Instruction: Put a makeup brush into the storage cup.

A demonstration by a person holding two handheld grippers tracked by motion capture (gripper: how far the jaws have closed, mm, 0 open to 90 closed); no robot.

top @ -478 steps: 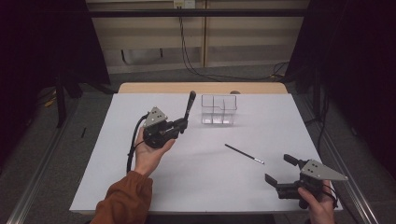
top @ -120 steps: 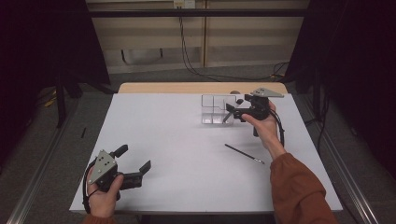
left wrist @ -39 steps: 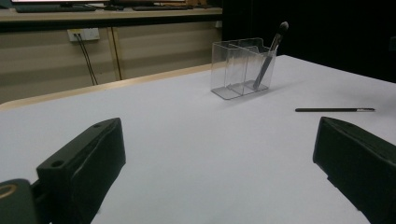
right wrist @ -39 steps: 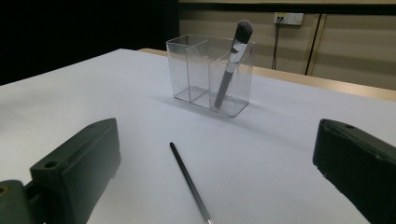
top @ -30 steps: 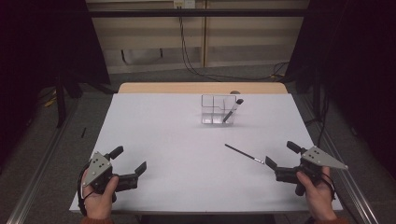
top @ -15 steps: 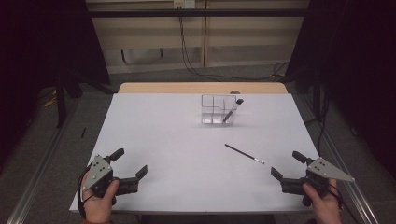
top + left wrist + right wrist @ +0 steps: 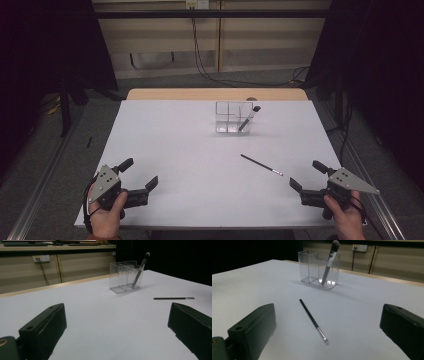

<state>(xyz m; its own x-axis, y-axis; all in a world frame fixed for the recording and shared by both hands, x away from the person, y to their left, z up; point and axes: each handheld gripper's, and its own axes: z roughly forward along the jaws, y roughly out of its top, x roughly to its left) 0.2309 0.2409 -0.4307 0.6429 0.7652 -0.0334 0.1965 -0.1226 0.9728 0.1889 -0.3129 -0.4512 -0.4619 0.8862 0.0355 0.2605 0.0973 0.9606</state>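
Note:
A clear plastic organizer [image 7: 234,117] [image 7: 125,276] [image 7: 319,269] with several compartments stands at the far middle of the white table [image 7: 190,160]. A thick makeup brush [image 7: 248,118] [image 7: 140,268] [image 7: 329,260] leans in its right compartment, bristles up. A thin black brush [image 7: 261,164] [image 7: 173,298] [image 7: 312,319] lies flat on the table in front of it. My left gripper [image 7: 138,174] is open at the near left corner, holding nothing. My right gripper [image 7: 307,175] is open at the near right corner, empty, a short way from the thin brush's silver end.
Beyond the table's far wooden edge [image 7: 215,94] cables [image 7: 210,70] hang down a beige wall. Metal rails [image 7: 40,185] run along both sides of the table. Dark curtains flank the scene.
My right gripper has drawn back from the organizer, where the thick brush now stands, to the near right corner. Over the last second both grippers have barely shifted.

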